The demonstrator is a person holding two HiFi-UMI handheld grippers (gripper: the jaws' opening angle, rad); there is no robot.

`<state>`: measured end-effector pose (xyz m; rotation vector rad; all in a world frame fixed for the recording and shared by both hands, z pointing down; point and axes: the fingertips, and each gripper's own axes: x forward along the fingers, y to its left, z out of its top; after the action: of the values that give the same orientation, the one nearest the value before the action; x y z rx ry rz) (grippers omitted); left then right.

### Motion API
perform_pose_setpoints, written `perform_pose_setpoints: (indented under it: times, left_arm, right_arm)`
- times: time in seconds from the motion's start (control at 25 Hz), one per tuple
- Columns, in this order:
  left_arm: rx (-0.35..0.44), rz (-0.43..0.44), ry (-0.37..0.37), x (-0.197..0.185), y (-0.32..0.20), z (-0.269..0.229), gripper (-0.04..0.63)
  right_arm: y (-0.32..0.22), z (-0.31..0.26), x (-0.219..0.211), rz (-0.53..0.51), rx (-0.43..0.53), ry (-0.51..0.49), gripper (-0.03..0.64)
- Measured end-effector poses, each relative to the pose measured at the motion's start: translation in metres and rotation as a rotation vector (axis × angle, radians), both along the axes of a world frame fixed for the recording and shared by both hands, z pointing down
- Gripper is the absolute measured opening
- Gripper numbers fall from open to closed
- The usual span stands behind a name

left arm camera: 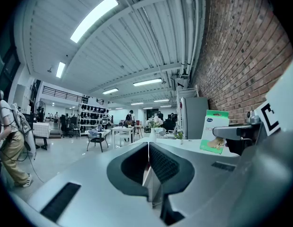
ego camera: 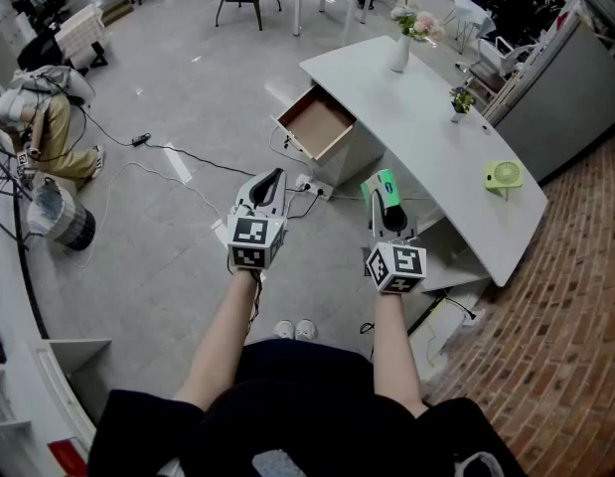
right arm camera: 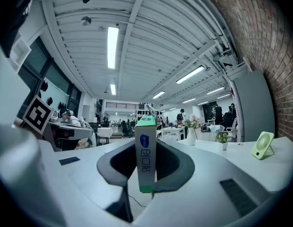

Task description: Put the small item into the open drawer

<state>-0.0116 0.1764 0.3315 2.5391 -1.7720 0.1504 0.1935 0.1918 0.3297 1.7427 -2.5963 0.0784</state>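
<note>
The long white desk (ego camera: 436, 137) runs diagonally along the right of the room, and its open drawer (ego camera: 317, 124) juts out over the grey floor with a bare brown bottom; nothing appears to lie in it, so the delivery itself is not yet done. The person stands well apart from that drawer, with both grippers held out in front at waist level. The right gripper (ego camera: 386, 205) grasps the small item, a slim green-and-white box (ego camera: 383, 183), and the right gripper view shows the box (right arm camera: 146, 160) standing upright, pinched between the two dark pads. The pick-up therefore looks complete. The left gripper (ego camera: 270, 182) carries nothing; in its own view the jaws meet with no gap and nothing between them. The box hangs in the air above the floor, nearer the desk's near end than the drawer, which lies ahead and to the left of it. What seems to remain is the carry toward the drawer, lowering the box inside its walls, and letting go. A flower vase (ego camera: 399, 48), a little potted plant (ego camera: 459, 100) and a green fan (ego camera: 503, 175) sit untouched on the desktop.
</note>
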Motion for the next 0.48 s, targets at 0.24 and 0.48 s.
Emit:
perform_pose_setpoints:
  times: [0.24, 0.48]
  left_arm:
    - [-0.004, 0.007, -0.007, -0.0002, 0.0037, 0.0007, 0.025]
    - [-0.012, -0.004, -0.007, -0.0041, 0.0069, 0.0050, 0.026]
  right_arm:
    - [0.0020, -0.0048, -0.0033, 0.003, -0.011, -0.019, 0.075]
    - [0.0030, 0.0041, -0.0044, -0.027, 0.002, -0.023, 0.076]
